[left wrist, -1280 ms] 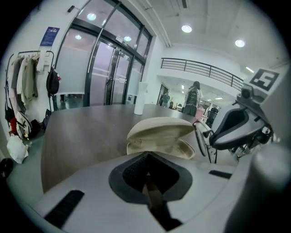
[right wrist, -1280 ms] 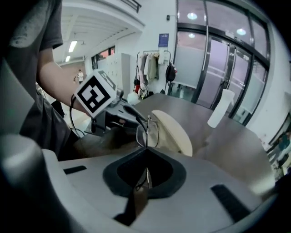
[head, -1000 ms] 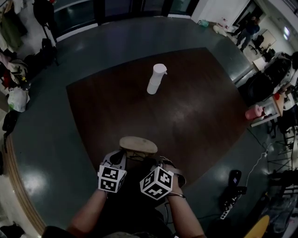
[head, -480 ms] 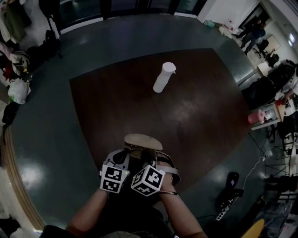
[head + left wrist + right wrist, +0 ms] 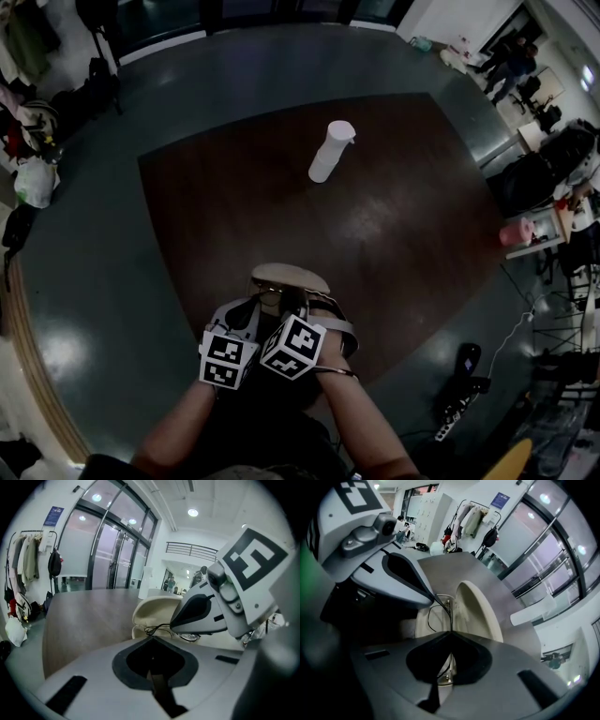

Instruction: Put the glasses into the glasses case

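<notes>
Glasses (image 5: 446, 676) hang in the open glasses case (image 5: 289, 277) (cream, lid up) at the near edge of the surface (image 5: 394, 206); right hand-held gripper (image 5: 451, 631) over the case, closed on their thin wire frame; left hand-held gripper (image 5: 152, 637) just beside, jaws together, tips at the frame wire; white bottle (image 5: 330, 150) well beyond the case.

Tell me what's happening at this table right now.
A person works two handheld grippers over an open cream glasses case at the near edge of the dark table. The right tongs are shut on thin wire glasses over the case. The left tongs are closed beside them; their grip is unclear.
</notes>
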`<state>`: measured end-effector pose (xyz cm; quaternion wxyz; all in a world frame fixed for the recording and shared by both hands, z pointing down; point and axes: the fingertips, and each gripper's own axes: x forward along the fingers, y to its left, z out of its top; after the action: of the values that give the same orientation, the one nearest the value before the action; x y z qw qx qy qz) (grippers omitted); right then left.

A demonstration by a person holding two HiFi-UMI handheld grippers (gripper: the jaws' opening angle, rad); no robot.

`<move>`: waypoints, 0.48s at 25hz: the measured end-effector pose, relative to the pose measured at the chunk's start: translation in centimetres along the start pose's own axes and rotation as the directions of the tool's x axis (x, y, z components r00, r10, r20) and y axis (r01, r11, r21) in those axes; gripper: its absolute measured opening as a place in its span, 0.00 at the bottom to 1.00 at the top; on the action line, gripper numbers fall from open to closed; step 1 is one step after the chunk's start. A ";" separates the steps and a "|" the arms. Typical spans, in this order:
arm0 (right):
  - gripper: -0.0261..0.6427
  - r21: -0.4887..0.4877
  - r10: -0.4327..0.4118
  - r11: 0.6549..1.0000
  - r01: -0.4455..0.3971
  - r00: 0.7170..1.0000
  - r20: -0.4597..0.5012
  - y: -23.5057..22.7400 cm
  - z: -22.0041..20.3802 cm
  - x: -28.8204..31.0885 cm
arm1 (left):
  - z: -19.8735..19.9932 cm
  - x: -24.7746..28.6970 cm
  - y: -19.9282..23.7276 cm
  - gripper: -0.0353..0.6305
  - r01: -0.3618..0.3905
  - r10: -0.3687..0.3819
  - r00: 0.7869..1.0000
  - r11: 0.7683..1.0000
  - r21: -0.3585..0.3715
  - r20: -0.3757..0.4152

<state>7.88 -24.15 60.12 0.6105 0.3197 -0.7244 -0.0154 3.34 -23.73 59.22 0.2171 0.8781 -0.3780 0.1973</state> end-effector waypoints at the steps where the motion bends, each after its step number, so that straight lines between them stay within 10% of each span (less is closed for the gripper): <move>1: 0.02 -0.001 0.001 1.000 -0.001 1.000 0.000 0.0 0.1 0.1 | 0.0 -0.1 0.0 0.06 0.000 0.000 1.000 1.000 0.000 -0.002; 12: 0.02 -0.001 0.025 1.000 -0.024 0.998 0.055 1.1 0.6 1.3 | -0.3 -0.6 -0.1 0.06 0.043 -0.043 0.999 0.999 -0.033 0.005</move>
<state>6.78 -24.13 61.54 0.5906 0.3102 -0.7447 -0.0167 2.97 -23.17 59.13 0.2349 0.8828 -0.3627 0.1843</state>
